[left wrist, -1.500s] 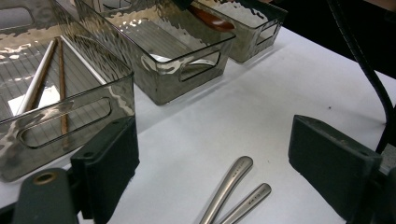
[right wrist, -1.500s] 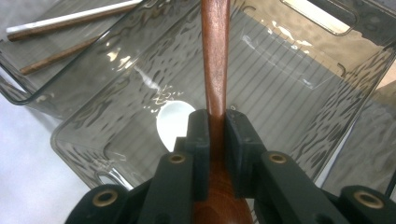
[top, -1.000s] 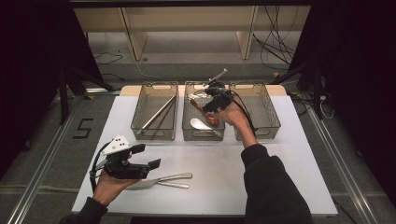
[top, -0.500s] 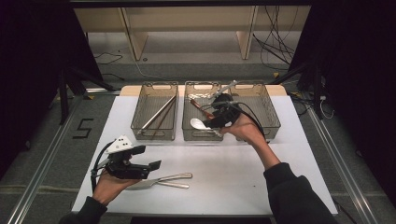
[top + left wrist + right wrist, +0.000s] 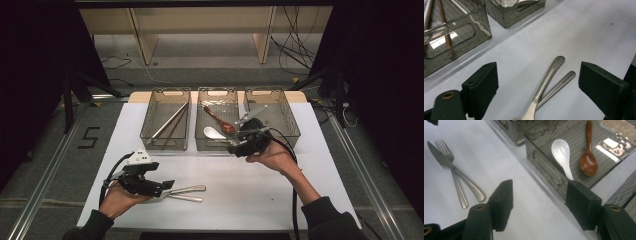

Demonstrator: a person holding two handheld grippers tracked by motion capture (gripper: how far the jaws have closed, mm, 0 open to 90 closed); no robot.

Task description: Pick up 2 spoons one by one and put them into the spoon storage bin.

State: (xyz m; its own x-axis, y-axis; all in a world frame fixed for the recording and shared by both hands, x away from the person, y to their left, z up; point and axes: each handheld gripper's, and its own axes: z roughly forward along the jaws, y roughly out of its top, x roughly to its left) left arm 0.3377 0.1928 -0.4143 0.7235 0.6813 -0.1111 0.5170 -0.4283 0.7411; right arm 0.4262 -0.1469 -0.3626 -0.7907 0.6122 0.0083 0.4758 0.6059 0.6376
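A knife (image 5: 471, 186) and a fork (image 5: 459, 192) lie crossed on the white table (image 5: 240, 195) near its front left. My left gripper (image 5: 165, 186) stands open around their handle ends (image 5: 550, 72), and the pads do not touch them. My right gripper (image 5: 234, 148) hovers at the front edge of the middle tray (image 5: 216, 146). Its jaws (image 5: 541, 202) have just been opening, and nothing is between them. Inside that tray lie a white spoon (image 5: 561, 152) and a brown wooden spoon (image 5: 588, 162).
Three clear plastic trays stand side by side at the back of the table. The left tray (image 5: 150, 135) holds chopsticks (image 5: 170, 124). The right tray (image 5: 287, 120) sits behind my right hand. Dark floor and cables surround the table.
My right gripper has drawn back from over the middle tray toward the near right, and its jaws stand wider. The left gripper, knife and fork have stayed put.
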